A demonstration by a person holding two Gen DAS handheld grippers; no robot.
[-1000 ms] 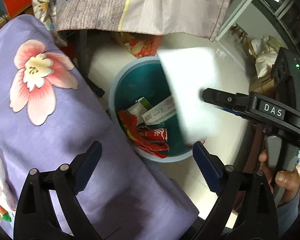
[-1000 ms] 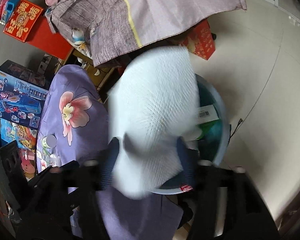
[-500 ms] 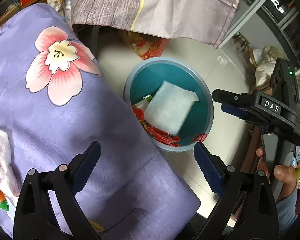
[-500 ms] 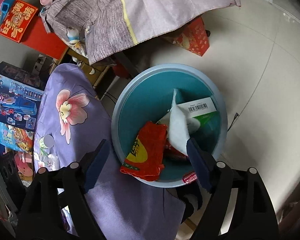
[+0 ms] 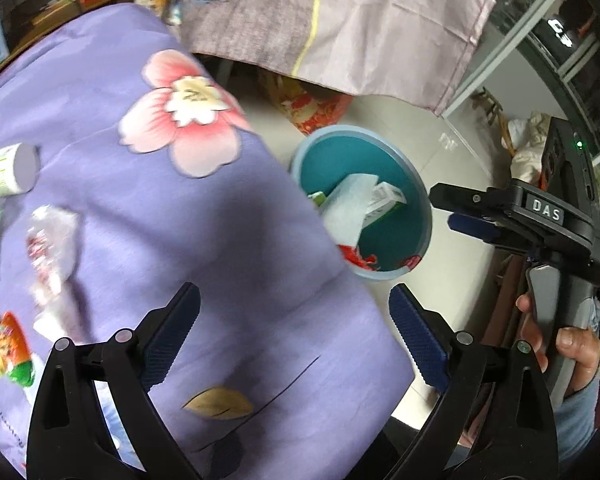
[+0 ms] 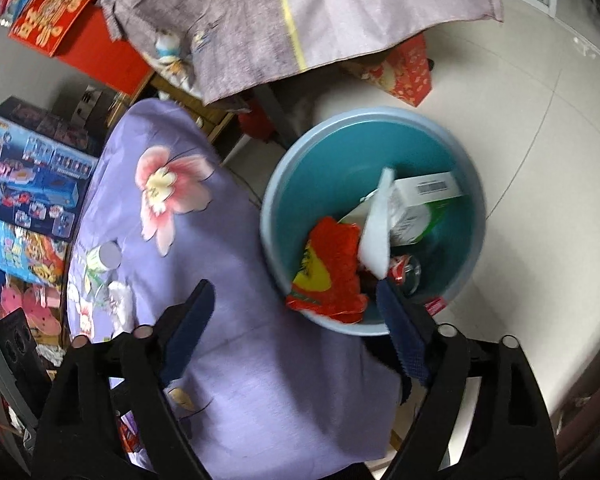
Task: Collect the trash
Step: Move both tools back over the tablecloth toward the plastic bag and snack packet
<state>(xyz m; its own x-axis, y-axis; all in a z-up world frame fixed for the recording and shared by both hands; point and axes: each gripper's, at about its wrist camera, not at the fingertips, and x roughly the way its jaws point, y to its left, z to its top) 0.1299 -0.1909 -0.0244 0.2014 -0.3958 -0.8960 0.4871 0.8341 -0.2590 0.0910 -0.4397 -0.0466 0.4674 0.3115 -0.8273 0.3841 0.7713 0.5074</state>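
Observation:
A blue bin [image 5: 420, 200] [image 6: 340, 152] stands on the floor beside the purple flowered tablecloth [image 5: 160, 220] [image 6: 220, 320]. In it lie a white tissue [image 5: 346, 208] [image 6: 376, 232], a white-green box [image 6: 420, 200], a red wrapper [image 6: 332, 268] and a can [image 6: 404, 270]. On the cloth at the left lie a small cup [image 5: 8, 168] [image 6: 104, 258], a crumpled clear wrapper [image 5: 52, 248] and an orange-green packet [image 5: 8, 348]. My left gripper [image 5: 294, 336] is open and empty above the cloth. My right gripper [image 6: 296, 320] is open and empty above the bin's near edge; it also shows in the left wrist view [image 5: 472, 212].
A grey-pink cloth [image 5: 340, 24] [image 6: 300, 20] hangs over furniture behind the bin. A red patterned box [image 6: 404, 72] sits on the pale tiled floor [image 6: 540, 160]. Toy boxes [image 6: 28, 172] stand left of the table. A glass door frame [image 5: 500, 60] is at the right.
The white tissue left my right gripper and dropped into the bin. Both grippers have swung left, so more of the tablecloth and its litter shows.

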